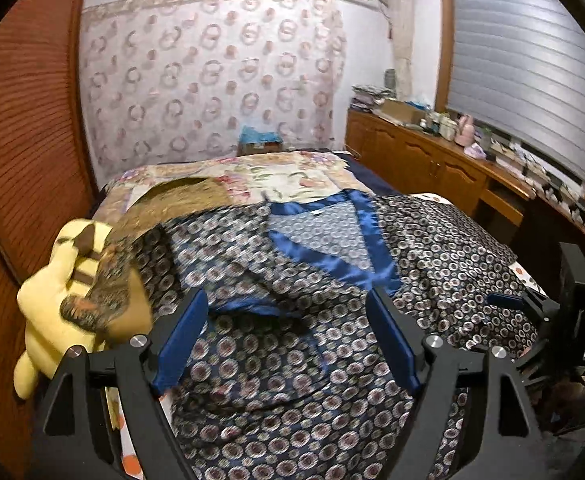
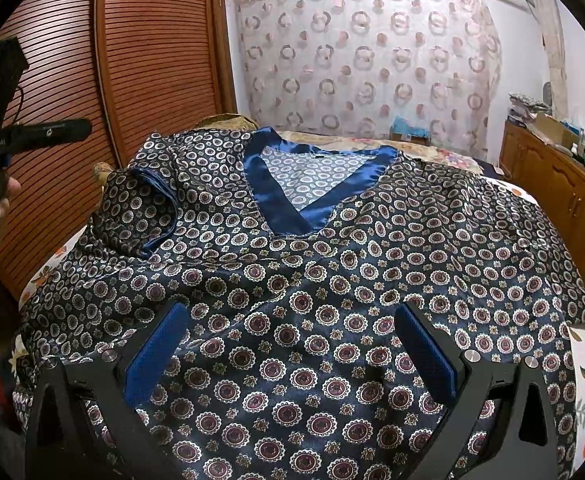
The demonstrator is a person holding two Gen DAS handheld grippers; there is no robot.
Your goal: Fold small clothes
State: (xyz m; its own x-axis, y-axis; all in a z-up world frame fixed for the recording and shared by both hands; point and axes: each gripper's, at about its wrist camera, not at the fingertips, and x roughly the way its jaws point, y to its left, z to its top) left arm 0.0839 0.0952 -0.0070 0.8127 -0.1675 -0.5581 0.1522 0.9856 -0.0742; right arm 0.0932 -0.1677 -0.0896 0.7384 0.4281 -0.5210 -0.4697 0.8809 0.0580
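We hold the left gripper (image 1: 288, 336) over the bed (image 1: 260, 172), and its blue pads (image 1: 182, 336) stand wide apart with nothing between them; only the patterned cloth lies below. The shirt (image 2: 312, 320), dark blue satin printed with small round medallions, lies spread face up across the bed, filling the middle of both views. Its bright blue V collar (image 2: 276, 196) sits toward twelve o'clock in the right wrist view. The sleeve (image 2: 140, 208) at about ten o'clock there is folded inward over the body of the shirt, its blue cuff edge showing along the fold. The other sleeve runs out flat toward three o'clock.

We keep the right gripper (image 2: 292, 352) low over the lower part of the shirt, its fingers also spread apart and gripping nothing. In the left wrist view the right gripper shows at about four o'clock, past the edge of the shirt.

A yellow plush toy (image 1: 56, 296) lies at nine o'clock in the left wrist view, beside the shirt and near the wooden slatted door (image 1: 24, 140). A wooden cabinet (image 1: 432, 160) with clutter on top runs along the wall at two o'clock, under the window blind (image 1: 524, 64).
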